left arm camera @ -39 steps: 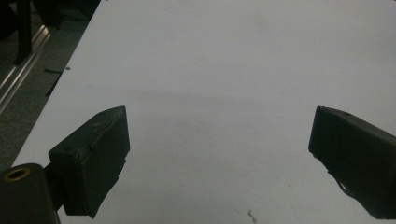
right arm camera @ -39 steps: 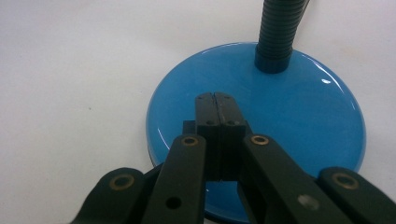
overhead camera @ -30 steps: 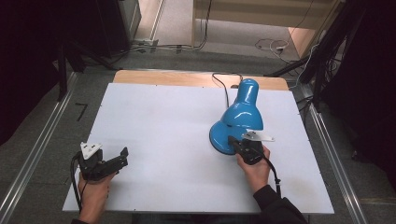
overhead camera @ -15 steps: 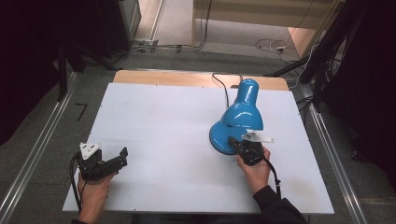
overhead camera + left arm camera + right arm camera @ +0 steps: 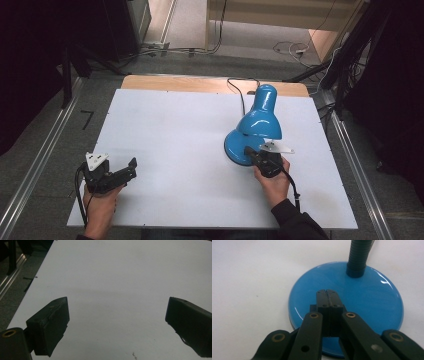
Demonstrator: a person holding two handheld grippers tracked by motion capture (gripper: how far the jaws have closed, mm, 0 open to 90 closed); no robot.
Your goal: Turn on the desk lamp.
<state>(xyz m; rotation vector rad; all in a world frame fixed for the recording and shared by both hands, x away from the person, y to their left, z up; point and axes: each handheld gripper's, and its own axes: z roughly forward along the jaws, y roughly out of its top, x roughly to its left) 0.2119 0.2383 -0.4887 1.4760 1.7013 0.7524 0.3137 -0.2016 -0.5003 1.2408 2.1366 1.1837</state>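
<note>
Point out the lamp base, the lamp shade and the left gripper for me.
lamp base (image 5: 367, 297), right gripper view, glossy blue top.
lamp shade (image 5: 260, 117), high view, blue dome.
left gripper (image 5: 117, 322), left gripper view, midway between its open jaws.

lamp base: we see glossy blue enamel under the right gripper
lamp neck: ribbed, matt
table: smooth matt white beyond the left gripper

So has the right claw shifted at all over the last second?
No. The right claw sits at the near rim of the blue desk lamp's base, same as before.
</note>
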